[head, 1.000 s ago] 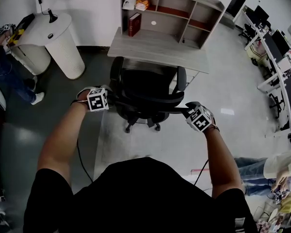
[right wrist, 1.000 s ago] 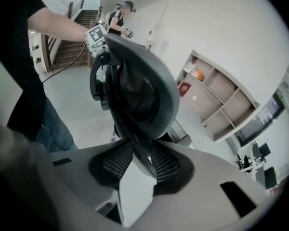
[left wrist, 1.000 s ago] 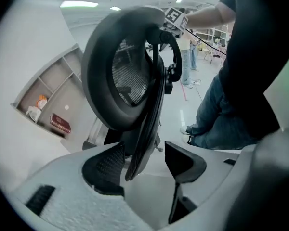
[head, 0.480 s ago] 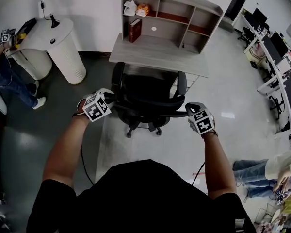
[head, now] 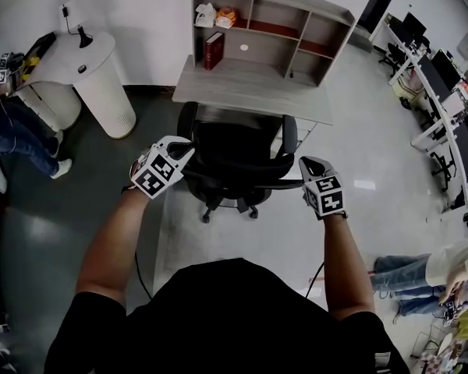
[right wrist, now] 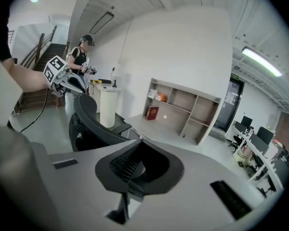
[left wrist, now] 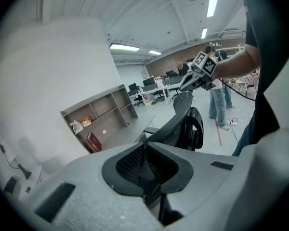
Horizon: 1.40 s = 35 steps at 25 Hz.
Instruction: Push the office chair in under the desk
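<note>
no lettering, label or number can be read in any view.

black short-sleeved shirt [head: 218, 318] — left gripper [head: 182, 148] and right gripper [head: 306, 164] grey, with black-white marker cubes [head: 155, 176].

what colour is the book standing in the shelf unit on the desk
Dark red; the upright book shows best in the head view.

Office: rows of monitor-topped desks [head: 441, 92]
</note>
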Tool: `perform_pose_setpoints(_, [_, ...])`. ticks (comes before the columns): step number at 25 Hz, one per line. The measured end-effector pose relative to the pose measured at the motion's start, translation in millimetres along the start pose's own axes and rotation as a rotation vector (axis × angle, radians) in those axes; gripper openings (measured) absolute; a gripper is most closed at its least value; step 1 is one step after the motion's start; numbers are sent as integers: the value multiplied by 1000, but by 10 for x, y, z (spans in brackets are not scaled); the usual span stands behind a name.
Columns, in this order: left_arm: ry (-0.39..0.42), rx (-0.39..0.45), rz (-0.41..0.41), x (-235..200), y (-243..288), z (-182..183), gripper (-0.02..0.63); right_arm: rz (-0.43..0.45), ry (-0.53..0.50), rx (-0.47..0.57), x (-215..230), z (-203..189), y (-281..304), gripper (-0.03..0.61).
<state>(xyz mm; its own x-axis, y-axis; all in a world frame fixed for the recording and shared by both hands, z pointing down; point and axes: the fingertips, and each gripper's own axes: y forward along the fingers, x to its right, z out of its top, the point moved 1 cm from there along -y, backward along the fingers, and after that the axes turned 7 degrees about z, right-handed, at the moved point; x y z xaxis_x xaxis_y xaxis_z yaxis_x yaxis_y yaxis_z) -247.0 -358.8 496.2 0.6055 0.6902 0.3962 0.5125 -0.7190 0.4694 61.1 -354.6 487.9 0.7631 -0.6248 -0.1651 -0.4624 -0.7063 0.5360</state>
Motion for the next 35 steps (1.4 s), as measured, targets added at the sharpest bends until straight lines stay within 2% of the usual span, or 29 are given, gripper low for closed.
perform_pose_setpoints(3, [-28, 79, 45, -21, -16, 139, 30, -31, 26, 43, 20, 56, -55, 9])
perform_pose_setpoints(9, [-87, 183, 59, -10, -51, 301, 26, -41, 110, 63, 60, 50, -90, 8])
perform_pose_setpoints(15, [-132, 231, 68, 48, -60, 349, 25, -47, 122, 75, 43, 31, -105, 8])
perform_pose_setpoints(20, [-149, 237, 71, 7, -79, 442, 25, -54, 80, 117, 26, 191, -128, 8])
perform_pose_setpoints(25, [-180, 275, 84, -65, -146, 545, 25, -67, 98, 153, 68, 348, -188, 8])
perform_pose_setpoints(28, [-161, 321, 105, -89, -220, 642, 21, -68, 98, 162, 55, 440, -233, 8])
perform_pose_setpoints(35, [-161, 350, 118, -140, -287, 755, 20, -64, 60, 204, -25, 654, -328, 8])
